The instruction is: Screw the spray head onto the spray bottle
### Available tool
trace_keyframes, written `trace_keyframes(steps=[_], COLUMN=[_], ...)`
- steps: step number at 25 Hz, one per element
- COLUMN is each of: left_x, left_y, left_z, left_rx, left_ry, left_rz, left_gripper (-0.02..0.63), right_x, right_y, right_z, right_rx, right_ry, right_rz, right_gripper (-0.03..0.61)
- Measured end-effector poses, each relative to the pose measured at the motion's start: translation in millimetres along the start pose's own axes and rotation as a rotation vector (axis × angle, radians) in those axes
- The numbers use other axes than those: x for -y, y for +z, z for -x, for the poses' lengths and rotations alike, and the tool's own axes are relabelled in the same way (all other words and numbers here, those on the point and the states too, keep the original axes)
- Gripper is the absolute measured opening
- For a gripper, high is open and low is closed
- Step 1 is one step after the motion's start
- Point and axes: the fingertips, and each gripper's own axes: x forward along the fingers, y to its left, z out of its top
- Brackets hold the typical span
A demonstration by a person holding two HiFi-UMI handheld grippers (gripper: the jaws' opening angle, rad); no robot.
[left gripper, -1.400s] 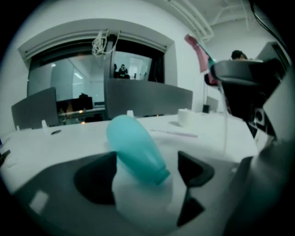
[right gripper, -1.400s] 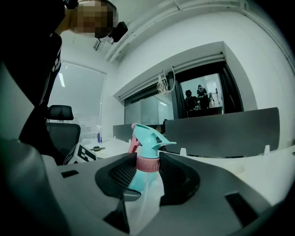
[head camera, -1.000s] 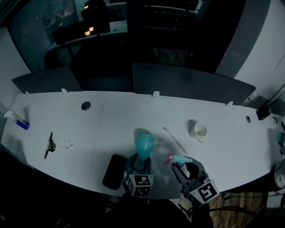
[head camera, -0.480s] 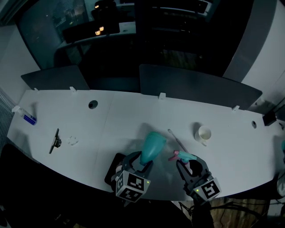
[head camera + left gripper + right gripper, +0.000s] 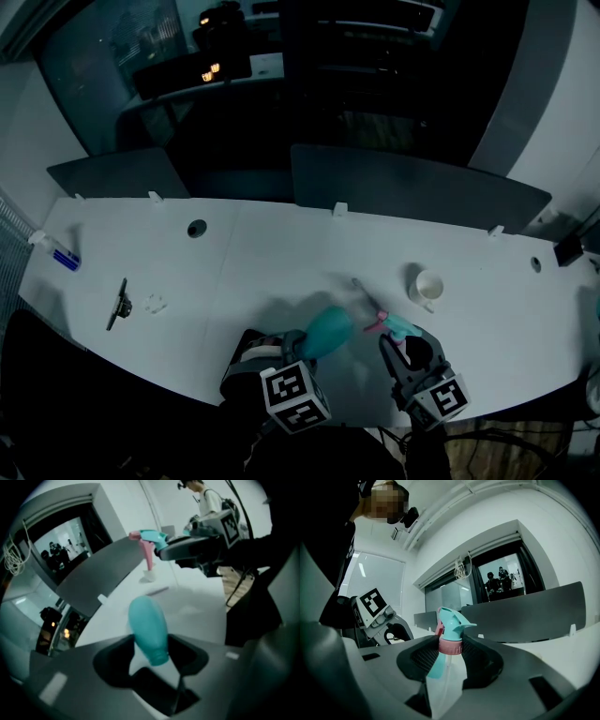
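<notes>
Item: spray bottle (image 5: 328, 330), teal, rounded body, no head fitted; lower centre of the head view, lifted off the table (image 5: 262, 253) and tilted, its rounded base toward the upper right of the frame. Holder: left gripper (image 5: 298, 354), marker cube at the lower edge of the frame, jaws clamped on the bottle's neck; in the left gripper view the neck sits between the two dark pads at lower centre and the body runs up and away from them. Item: spray head (image 5: 394, 326), teal with pink trigger and pink collar; just to the right of the bottle's base in the head view, apart from it. Holder: right gripper (image 5: 405, 339), jaws pinching the pink collar from both sides; in the right gripper view the head stands upright at centre frame, nozzle toward the right, dip tube hanging below between the pads. Also on the table: white cup (image 5: 427, 283) to the upper right of the spray head; thin pale stick (image 5: 367, 295) between cup and bottle.
</notes>
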Motion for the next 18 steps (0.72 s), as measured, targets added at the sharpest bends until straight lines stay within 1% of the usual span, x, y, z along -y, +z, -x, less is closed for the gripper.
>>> trace_keyframes(steps=[2,5,10,13,14,16,18], left_x=[6.4,13.4,23.3,26.3,24.6,16.5,8.7], left_y=[1.1,-1.2,-2.5,0.2,0.8,3.5,6.4], left_z=[-4.2,-12.5,-16.9,-12.4,-10.6,-5.8,0.5], left_rx=[-0.024,-0.080,-0.148,-0.189,-0.208,-0.237,-0.260], left_ry=[-0.051,-0.089,-0.199,-0.277,-0.285,-0.271,-0.265], left_rz=[-0.034,-0.103,-0.159,-0.237,-0.274,-0.335,-0.358], left_gripper=[0.229,0.229,0.229,0.229,0.229,0.229,0.229], right_x=[1.0,3.2,8.8,8.7,8.2,7.4,8.1], right_y=[0.4,0.5,2.5,3.5,3.9,4.9,5.6], right_z=[0.0,0.2,2.3,2.2,2.0,1.6,1.8], right_rx=[0.003,0.004,0.002,0.001,0.002,0.004,0.004], right_ry=[-0.003,-0.008,-0.022,-0.022,-0.021,-0.019,-0.022], right_rz=[-0.003,0.002,0.000,0.005,0.007,0.012,0.012], right_gripper=[0.155,0.155,0.156,0.155,0.156,0.156,0.156])
